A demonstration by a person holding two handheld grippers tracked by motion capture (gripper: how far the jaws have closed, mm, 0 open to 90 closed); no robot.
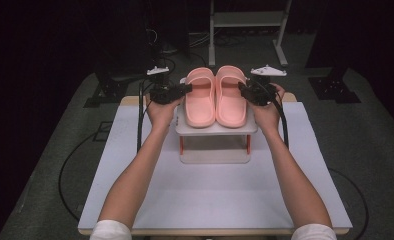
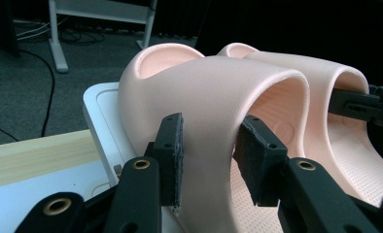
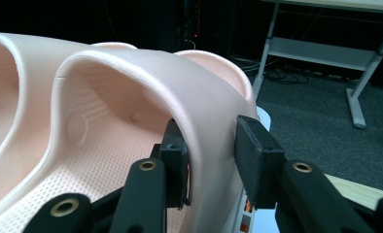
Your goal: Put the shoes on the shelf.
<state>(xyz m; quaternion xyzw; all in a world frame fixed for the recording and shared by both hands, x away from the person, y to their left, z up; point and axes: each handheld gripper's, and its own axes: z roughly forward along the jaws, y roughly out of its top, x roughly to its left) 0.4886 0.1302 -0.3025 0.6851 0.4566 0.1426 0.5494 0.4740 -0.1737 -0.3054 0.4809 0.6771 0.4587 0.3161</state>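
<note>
- Pair of pink slides, side by side, toes pointing away from the person, on the top shelf of a small white stand (image 1: 216,129) at table centre-far.
- Left slide (image 1: 200,97): left gripper (image 1: 181,90) comes in from its left side, jaws straddling the strap's outer wall — one pad outside, one inside. Pads sit at the wall or just off it; cannot tell if clamped.
- Right slide (image 1: 231,95): right gripper (image 1: 245,91) mirrors this from the right, jaws part open around the strap's outer wall, small gap visible at the outer pad.
- Stand rests on a white board (image 1: 215,190) over the wooden table (image 1: 130,100).
- Beyond: grey floor, cables, a metal frame (image 1: 247,30).
</note>
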